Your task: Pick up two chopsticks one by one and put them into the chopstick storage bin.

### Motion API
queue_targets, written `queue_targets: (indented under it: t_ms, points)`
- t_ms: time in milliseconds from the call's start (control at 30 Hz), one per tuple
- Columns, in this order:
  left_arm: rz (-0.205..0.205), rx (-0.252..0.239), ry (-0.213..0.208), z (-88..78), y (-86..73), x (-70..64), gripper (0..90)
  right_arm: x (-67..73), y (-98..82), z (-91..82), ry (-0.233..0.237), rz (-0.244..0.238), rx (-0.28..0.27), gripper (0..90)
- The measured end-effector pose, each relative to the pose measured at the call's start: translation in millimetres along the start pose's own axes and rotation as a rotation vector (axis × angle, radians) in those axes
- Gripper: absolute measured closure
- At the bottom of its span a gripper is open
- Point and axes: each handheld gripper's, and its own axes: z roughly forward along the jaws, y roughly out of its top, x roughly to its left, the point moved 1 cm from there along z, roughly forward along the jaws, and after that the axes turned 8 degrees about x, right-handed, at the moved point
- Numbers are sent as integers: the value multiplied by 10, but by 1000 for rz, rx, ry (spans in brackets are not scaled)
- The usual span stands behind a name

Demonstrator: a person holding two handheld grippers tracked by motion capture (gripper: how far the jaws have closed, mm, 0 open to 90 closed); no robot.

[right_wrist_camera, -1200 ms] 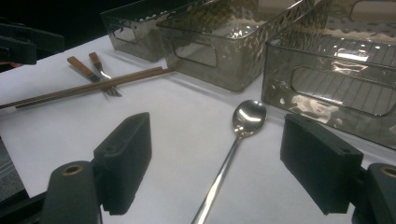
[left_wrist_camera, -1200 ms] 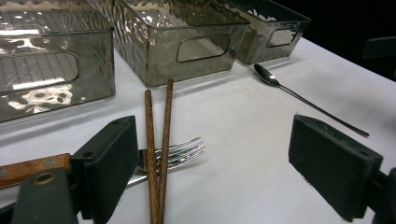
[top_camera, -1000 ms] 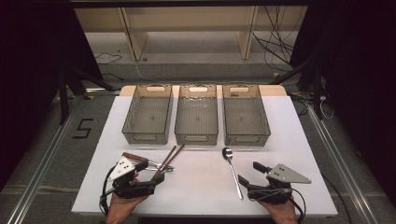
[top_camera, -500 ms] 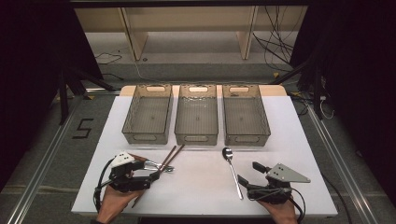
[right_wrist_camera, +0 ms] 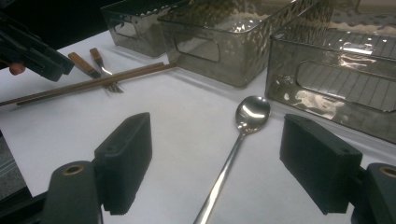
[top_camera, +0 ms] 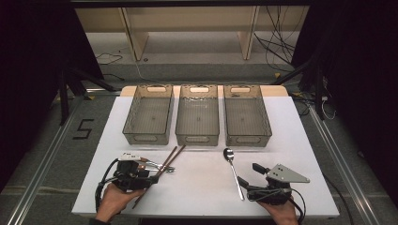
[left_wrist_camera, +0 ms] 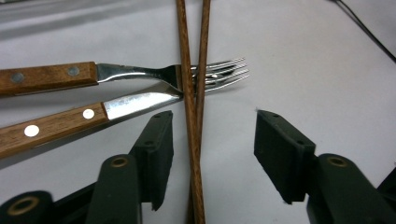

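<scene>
Two brown chopsticks (left_wrist_camera: 191, 116) lie side by side on the white table, crossing over a wooden-handled fork (left_wrist_camera: 140, 72) and knife (left_wrist_camera: 70, 119). My left gripper (left_wrist_camera: 212, 135) straddles the chopsticks; its jaws have just been closing, with the sticks between them, but neither pad touches them. In the high view this gripper (top_camera: 152, 177) sits at the front left over the chopsticks (top_camera: 170, 158). My right gripper (right_wrist_camera: 217, 135) rests open at the front right, a metal spoon (right_wrist_camera: 250, 114) lying on the table between and ahead of its jaws.
Three clear plastic bins (top_camera: 148, 115) (top_camera: 198, 117) (top_camera: 246, 115) stand in a row at the back of the table (top_camera: 197, 187). The spoon (top_camera: 233, 171) lies just in front of the right-hand bin. Dark floor and cables surround the table.
My left hand and gripper have shifted slightly and settled lower over the near part of the chopsticks. The right gripper, spoon and bins are where they were.
</scene>
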Motion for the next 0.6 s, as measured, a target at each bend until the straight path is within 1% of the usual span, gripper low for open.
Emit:
queue_targets:
  t_ms: [33,67,133,233,333,400,467,500,533,600]
  points:
    - [-2,14,1,16,8,14,478,0,0,0,0,0,0,260]
    - [1,26,9,31,14,27,499,-1,0,0,1,-1,0,260]
    - [-9,41,12,64,20,44,534,0,0,-1,2,0,0,261]
    - [-7,66,-5,103,23,66,560,-1,0,1,3,-2,0,261]
    - [-6,90,-10,136,20,96,587,1,-1,5,3,-6,0,261]
    - [-8,98,-13,167,16,107,599,3,0,5,2,-8,2,261]
    - [-1,106,-10,185,12,107,610,4,0,5,2,-7,2,262]
    - [1,106,-6,183,13,106,639,5,0,5,2,-8,2,262]
    - [5,109,-8,182,15,110,639,5,0,5,2,-8,2,262]
    - [4,112,-5,182,13,117,670,6,1,6,3,-9,3,262]
